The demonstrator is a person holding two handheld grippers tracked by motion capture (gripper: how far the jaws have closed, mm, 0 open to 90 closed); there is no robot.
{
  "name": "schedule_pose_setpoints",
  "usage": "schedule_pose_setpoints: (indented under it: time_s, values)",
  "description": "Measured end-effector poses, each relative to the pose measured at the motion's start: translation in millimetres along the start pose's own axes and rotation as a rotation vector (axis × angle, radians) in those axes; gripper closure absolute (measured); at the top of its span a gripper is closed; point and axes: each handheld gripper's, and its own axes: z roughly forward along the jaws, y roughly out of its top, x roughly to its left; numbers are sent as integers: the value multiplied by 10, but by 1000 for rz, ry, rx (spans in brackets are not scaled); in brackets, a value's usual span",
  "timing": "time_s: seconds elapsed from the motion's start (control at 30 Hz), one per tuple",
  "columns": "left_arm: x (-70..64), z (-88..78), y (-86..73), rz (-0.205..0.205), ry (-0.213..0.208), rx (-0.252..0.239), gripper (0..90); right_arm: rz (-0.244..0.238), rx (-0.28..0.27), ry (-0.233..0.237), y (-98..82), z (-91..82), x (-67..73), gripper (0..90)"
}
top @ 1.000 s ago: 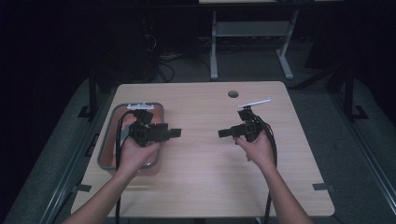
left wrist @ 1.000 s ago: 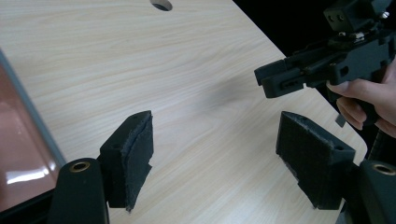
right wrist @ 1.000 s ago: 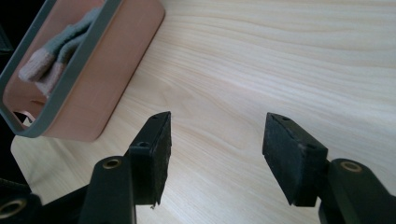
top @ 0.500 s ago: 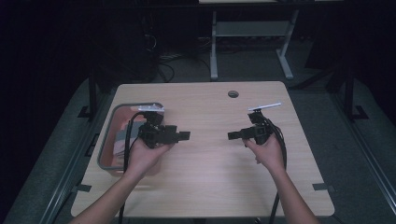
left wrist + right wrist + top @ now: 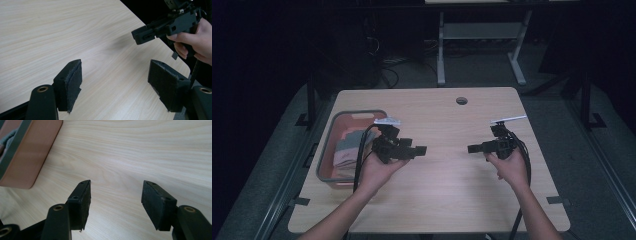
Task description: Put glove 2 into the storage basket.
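My left gripper [image 5: 420, 149] hovers over the wooden table [image 5: 447, 190], just right of a bin, and points right. Its jaws stand open in the left gripper view [image 5: 117, 85] with only bare wood between them. My right gripper [image 5: 472, 148] hangs over the table's right half and points left, towards the other one. In the right gripper view [image 5: 116, 197] it is open and holds nothing. The left gripper view also catches the right gripper [image 5: 150, 33] farther off, held by a hand [image 5: 192, 42].
A pinkish bin with a grey rim [image 5: 357, 113] stands at the table's left edge, with folded grey and brown cloth [image 5: 347, 152] inside; its corner [image 5: 30, 152] is in the right gripper view. A round cable hole [image 5: 461, 100] sits near the far edge. Cables trail from both grippers.
Both hands have drifted to the right and slightly nearer the person. The left gripper has come off the bin to over bare table. The jaws stay open.
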Motion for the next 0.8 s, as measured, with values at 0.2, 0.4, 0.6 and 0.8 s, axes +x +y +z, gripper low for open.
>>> schedule_pose_setpoints:
  time_s: [0.2,0.4,0.6,0.8]
  values:
    - [-58,119,-82,1,-13,20,275,4,-1,0,-92,-61,-96,404]
    - [-130,205,-160,15,-24,30,276,15,4,-13,-205,-102,-205,400]
    - [-192,266,-278,32,-31,29,276,16,-1,-14,-310,-141,-250,396]
    - [-291,350,-454,59,-47,27,273,-5,-14,-7,-509,-150,-179,385]
